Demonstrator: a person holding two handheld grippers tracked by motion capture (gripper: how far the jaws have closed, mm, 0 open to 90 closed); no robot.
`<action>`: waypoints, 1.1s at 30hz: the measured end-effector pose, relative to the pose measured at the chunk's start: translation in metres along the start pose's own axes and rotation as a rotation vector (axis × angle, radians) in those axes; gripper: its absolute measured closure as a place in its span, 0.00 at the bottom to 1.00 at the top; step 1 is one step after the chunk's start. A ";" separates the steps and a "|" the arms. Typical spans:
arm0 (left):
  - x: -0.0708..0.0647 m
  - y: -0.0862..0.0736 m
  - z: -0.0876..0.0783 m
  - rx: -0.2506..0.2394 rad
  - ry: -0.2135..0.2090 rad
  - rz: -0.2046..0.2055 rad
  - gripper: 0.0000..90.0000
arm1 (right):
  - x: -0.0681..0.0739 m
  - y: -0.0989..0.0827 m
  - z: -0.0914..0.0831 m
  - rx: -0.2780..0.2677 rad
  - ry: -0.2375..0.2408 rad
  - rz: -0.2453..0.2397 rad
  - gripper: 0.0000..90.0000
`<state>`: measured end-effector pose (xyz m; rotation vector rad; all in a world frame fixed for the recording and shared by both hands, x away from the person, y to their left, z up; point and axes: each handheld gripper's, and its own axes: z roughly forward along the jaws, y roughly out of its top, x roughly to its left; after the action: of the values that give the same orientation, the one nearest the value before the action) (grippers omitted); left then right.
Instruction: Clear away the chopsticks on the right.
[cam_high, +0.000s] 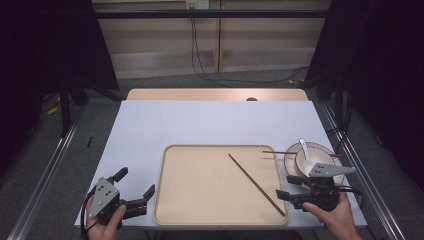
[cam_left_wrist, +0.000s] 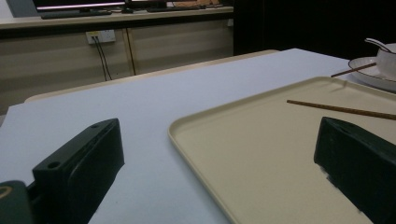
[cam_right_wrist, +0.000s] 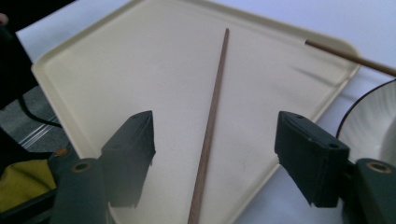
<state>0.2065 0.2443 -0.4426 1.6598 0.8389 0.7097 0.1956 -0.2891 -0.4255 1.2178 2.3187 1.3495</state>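
- My right hand-held gripper (cam_high: 288, 187) sits at the tray's front right corner, released, with nothing pinched between its jaws.
- In the right gripper view, the chopstick (cam_right_wrist: 211, 122) lies flat on the tray between my spread jaws, untouched by either.
- From the high view, that chopstick (cam_high: 256, 183) runs diagonally from the tray's middle to its front right corner.
- The cream tray (cam_high: 180, 200) rests on the white bench (cam_high: 210, 122), near its front edge.
- A second chopstick (cam_high: 280, 152) reaches from the plate (cam_high: 290, 161) over the tray's far right corner.
- On the plate stands a bowl (cam_high: 315, 159) with a spoon (cam_high: 305, 148) in it.
- My left hand-held gripper (cam_high: 136, 186) rests on the bench just left of the tray, jaws wide and empty.
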 end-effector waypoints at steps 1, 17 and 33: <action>0.000 0.000 0.000 0.002 -0.001 0.000 0.02 | -0.001 0.001 -0.005 -0.004 0.000 -0.021 0.24; 0.001 0.000 0.001 0.006 0.002 0.005 0.02 | -0.084 0.023 -0.084 -0.117 -0.078 -0.164 0.18; 0.001 -0.001 0.002 0.015 -0.002 0.007 0.02 | -0.197 0.028 -0.079 0.153 -0.151 -0.254 0.52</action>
<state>0.2086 0.2438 -0.4440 1.6772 0.8385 0.7082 0.2966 -0.4768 -0.4024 0.9841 2.4051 0.9787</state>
